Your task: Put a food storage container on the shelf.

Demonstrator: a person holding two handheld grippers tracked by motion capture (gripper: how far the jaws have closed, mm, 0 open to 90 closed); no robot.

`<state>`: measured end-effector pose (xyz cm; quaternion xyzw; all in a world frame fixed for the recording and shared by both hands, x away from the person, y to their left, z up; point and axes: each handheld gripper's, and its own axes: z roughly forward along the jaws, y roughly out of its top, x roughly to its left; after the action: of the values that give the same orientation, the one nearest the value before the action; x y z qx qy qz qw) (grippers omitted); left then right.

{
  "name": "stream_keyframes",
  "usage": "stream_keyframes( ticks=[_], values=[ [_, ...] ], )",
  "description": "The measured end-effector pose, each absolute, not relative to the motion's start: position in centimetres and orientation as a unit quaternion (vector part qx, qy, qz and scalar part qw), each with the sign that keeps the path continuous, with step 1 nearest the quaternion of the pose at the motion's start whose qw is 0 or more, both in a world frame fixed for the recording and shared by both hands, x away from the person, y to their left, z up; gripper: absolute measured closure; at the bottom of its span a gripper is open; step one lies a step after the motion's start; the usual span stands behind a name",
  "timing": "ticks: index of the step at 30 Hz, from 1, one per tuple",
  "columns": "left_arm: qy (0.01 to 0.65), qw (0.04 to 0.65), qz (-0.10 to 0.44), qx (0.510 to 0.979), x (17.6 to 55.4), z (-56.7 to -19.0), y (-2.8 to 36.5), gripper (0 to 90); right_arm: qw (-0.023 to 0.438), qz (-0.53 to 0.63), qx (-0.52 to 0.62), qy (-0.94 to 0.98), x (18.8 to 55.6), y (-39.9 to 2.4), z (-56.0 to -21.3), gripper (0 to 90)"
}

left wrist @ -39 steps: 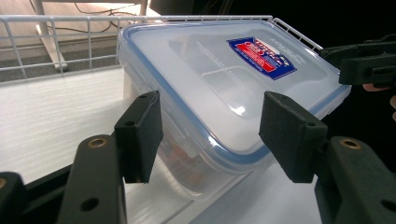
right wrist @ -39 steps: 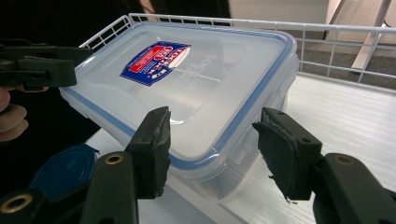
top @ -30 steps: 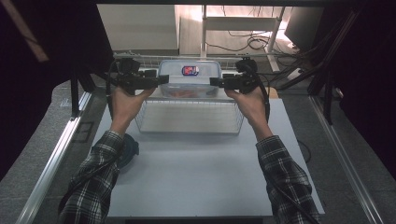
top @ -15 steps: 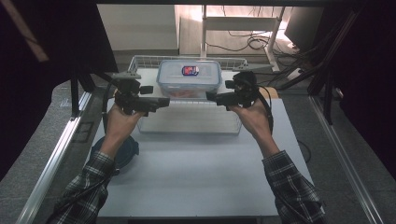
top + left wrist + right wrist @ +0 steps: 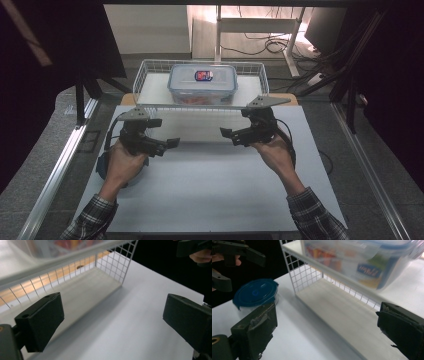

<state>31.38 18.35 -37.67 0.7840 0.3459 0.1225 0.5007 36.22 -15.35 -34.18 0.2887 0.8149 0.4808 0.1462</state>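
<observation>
White tabletop [image 5: 210, 195] carries a wire rack [image 5: 150, 80] along its far edge. On the rack's upper shelf, near the middle, sits a clear lidded food box [image 5: 202, 82]; blurred orange and red contents show through its walls, too unclear to name. A round container with a blue lid [image 5: 255, 293] rests near the table's left edge, its contents hidden. Both grippers hover near the rack's front edge: the left gripper [image 5: 167, 147] and right gripper [image 5: 229, 136] have just been opening, jaws apart, nothing between them.
</observation>
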Motion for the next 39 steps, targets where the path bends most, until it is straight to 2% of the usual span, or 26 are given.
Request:
stream_keyframes(
  ticks=[10,19,35,39],
  values=[
    [0.333,0.513,0.135,0.78,27.8,-40.9,18.0,3.6,0.163,0.483,0.277,0.814,32.9,-16.4,-36.2,0.0],
    [0.342,0.511,0.117,0.78,25.5,-44.1,17.7,4.1,0.173,0.489,0.294,0.803,31.0,-18.0,-38.0,0.0],
    [0.333,0.509,0.134,0.782,23.0,-47.5,17.0,5.8,0.174,0.47,0.288,0.816,28.6,-18.8,-42.1,0.0],
    [0.33,0.493,0.138,0.793,22.8,-48.5,16.6,6.0,0.17,0.472,0.288,0.816,27.9,-19.0,-43.2,0.0]
  ],
)
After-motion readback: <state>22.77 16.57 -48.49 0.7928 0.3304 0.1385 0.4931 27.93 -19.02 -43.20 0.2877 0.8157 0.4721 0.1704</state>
